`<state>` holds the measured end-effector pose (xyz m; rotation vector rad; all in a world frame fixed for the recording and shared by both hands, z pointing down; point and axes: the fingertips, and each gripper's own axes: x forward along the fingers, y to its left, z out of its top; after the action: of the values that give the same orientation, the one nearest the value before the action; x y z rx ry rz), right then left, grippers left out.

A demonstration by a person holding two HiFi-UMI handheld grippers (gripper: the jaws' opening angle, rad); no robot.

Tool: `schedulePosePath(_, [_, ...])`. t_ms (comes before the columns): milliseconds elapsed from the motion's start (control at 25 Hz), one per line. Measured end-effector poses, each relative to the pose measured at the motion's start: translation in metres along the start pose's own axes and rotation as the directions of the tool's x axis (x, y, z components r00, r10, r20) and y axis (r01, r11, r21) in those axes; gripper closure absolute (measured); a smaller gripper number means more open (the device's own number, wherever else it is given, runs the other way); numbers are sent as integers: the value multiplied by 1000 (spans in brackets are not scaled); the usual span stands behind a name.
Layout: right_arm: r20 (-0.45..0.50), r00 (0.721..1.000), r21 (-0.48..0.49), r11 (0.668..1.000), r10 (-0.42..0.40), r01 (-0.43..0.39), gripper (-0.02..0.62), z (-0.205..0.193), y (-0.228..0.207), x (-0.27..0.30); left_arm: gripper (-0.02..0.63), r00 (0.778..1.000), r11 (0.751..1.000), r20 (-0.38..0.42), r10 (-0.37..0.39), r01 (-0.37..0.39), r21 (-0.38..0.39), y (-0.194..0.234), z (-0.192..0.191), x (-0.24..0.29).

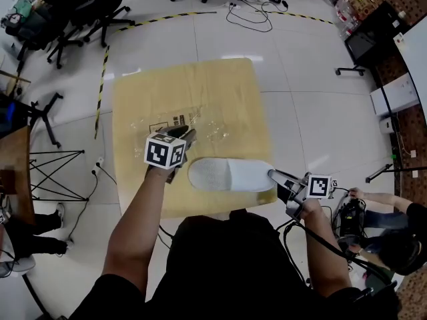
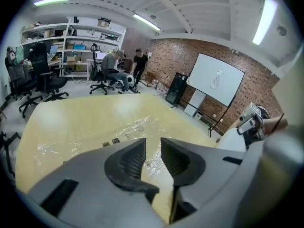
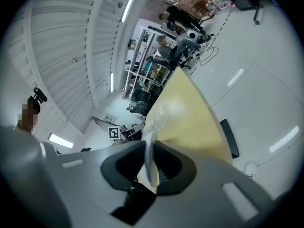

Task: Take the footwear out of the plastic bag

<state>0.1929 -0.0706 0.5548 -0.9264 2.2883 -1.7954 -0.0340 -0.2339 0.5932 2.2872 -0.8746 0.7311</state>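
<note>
Slipper out: the white slipper (image 1: 230, 174) is held by its rim in the right tongs (image 1: 279, 177), which are closed on it, at the near edge of the worktop (image 1: 200, 79). The bag (image 1: 203, 129) is left lying flat further back. The left tongs (image 2: 153, 148) are parted and empty above it. Removal is judged done; only setting the slipper down appears left

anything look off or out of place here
Nothing stands out. The crinkled plastic bag lies flat on the table, and the white slipper is out of it, pinched at one end by the right gripper.
</note>
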Motion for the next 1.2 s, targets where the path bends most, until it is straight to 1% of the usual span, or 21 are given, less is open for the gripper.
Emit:
schedulePosePath(80, [-39, 999, -9, 1000, 19, -19, 537, -8, 6, 23, 516, 1000, 1000, 28, 9, -9, 13, 1, 2, -21])
schedulePosePath(160, [-78, 997, -18, 999, 25, -26, 537, -16, 8, 47, 542, 999, 1000, 47, 25, -25, 7, 4, -4, -45])
schedulePosePath(240, [-104, 995, -15, 1000, 9, -10, 537, -24, 6, 66, 597, 998, 1000, 57, 25, -24, -14, 4, -17, -70])
schedulePosePath(360, [-127, 992, -17, 1000, -19, 18, 535, -33, 7, 90, 598, 998, 999, 51, 22, -20, -31, 0, -44, -106])
schedulePosePath(480, [-162, 985, -77, 996, -63, 51, 531, -43, 9, 113, 598, 998, 997, 32, 46, -44, -71, 1, -74, -137])
schedulePosePath(560, [-163, 977, -128, 984, -141, 121, 523, -44, 3, 122, 598, 998, 992, 37, 51, -47, -119, 1, -88, -154])
schedulePosePath(600, [-159, 966, -167, 970, -201, 175, 515, -43, -4, 124, 598, 998, 989, 45, 46, -39, -142, 0, -94, -162])
schedulePosePath(640, [-157, 949, -220, 946, -274, 237, 501, -44, -11, 123, 598, 998, 987, 52, 35, -27, -161, -1, -99, -168])
schedulePosePath(680, [-156, 924, -283, 912, -350, 298, 478, -46, -19, 121, 598, 998, 985, 55, 24, -14, -173, -2, -104, -175])
schedulePosePath(760, [-138, 870, -391, 833, -473, 391, 380, -51, -26, 112, 598, 999, 985, 50, 4, 4, -174, -5, -115, -187])
schedulePosePath(800, [-113, 850, -422, 800, -514, 427, 365, -52, -25, 105, 598, 999, 986, 45, -3, 11, -167, -7, -119, -192])
schedulePosePath(840, [-76, 839, -433, 776, -539, 459, 365, -50, -21, 97, 598, 999, 987, 40, -10, 17, -159, -9, -123, -197])
schedulePosePath(880, [-28, 837, -430, 762, -547, 484, 365, -47, -14, 88, 598, 999, 988, 33, -17, 22, -151, -11, -127, -201])
schedulePosePath(920, [27, 842, -417, 759, -539, 500, 365, -41, -4, 80, 598, 999, 990, 25, -21, 25, -142, -12, -130, -203])
schedulePosePath(960, [82, 852, -400, 766, -517, 503, 375, -37, 8, 73, 598, 1000, 991, 19, -24, 27, -131, -13, -132, -205])
schedulePosePath(1000, [126, 865, -385, 779, -486, 495, 392, -35, 22, 67, 598, 999, 993, 18, -27, 29, -116, -16, -133, -206])
schedulePosePath(1040, [157, 879, -377, 795, -451, 475, 423, -35, 36, 63, 598, 999, 994, 24, -30, 32, -101, -20, -133, -208])
schedulePosePath(1080, [174, 893, -380, 809, -415, 450, 478, -39, 50, 61, 598, 999, 996, 35, -30, 33, -89, -25, -133, -211])
schedulePosePath(1120, [180, 906, -390, 818, -382, 422, 558, -45, 64, 60, 598, 998, 996, 51, -26, 30, -81, -30, -132, -216])
schedulePosePath(1160, [178, 919, -404, 826, -352, 395, 594, -52, 78, 60, 598, 997, 997, 70, -21, 26, -77, -36, -130, -221])
schedulePosePath(1200, [169, 931, -418, 831, -325, 366, 594, -59, 91, 59, 598, 996, 997, 90, -16, 22, -76, -44, -129, -227])
